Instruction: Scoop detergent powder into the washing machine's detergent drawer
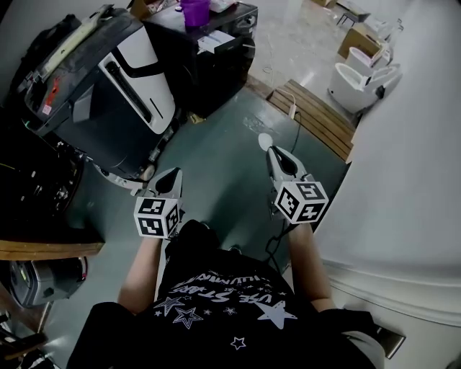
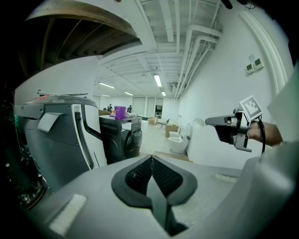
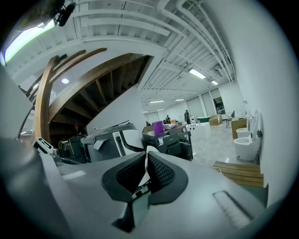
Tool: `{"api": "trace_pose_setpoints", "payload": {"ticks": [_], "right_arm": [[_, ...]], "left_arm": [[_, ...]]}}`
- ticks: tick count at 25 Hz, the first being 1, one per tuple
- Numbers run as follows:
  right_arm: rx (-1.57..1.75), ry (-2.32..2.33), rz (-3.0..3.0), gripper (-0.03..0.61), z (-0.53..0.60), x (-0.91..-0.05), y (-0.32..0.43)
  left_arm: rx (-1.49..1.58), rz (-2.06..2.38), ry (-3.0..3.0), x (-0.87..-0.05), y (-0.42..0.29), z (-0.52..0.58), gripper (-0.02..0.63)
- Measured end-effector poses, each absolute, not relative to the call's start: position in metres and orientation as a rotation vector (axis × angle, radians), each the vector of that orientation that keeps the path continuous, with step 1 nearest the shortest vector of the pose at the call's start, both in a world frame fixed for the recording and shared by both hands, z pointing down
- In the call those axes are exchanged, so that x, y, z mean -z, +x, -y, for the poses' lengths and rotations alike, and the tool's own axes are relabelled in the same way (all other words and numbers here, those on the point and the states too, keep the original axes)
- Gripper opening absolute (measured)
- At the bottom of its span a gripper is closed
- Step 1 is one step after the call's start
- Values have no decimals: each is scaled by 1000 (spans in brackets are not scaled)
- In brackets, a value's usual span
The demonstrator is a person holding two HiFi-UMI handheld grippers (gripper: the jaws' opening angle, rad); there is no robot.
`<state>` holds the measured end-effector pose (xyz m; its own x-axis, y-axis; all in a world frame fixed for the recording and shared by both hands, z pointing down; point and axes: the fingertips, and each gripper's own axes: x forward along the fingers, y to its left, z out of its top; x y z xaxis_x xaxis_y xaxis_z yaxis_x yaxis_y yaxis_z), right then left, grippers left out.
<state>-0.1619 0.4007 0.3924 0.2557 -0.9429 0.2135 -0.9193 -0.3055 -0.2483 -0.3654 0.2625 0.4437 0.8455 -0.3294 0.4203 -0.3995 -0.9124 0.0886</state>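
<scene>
My right claw [image 1: 274,151] is clamped on the handle of a small white plastic scoop [image 1: 265,139]. The scoop's long axis carries on along the jaws, bowl foremost, pointing away from me toward the black front-loading washing machine [image 1: 209,61], which is well apart from it across the floor. A purple plastic tub [image 1: 194,11] stands on top of the machine. My left claw [image 1: 173,175] is closed on nothing.

Open grey floor [image 1: 230,144] ahead, free lane toward dark washing machine [image 1: 215,78]. Left: bulky grey-white machine [image 1: 108,94] close beside left gripper [image 1: 170,175]. Right: white wall [image 1: 403,180] near right gripper [image 1: 273,150] clamped on scoop [image 1: 265,138]; wooden pallet [image 1: 317,115] on floor ahead, against wall
</scene>
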Motion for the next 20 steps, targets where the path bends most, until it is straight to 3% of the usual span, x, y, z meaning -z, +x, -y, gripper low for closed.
{"api": "trace_pose_setpoints", "payload": {"ticks": [20], "right_arm": [[502,-2617,-1645,35,-181,-391,-35]], "left_arm": [[-584,366,2864,-468,-239,-15,2]]}}
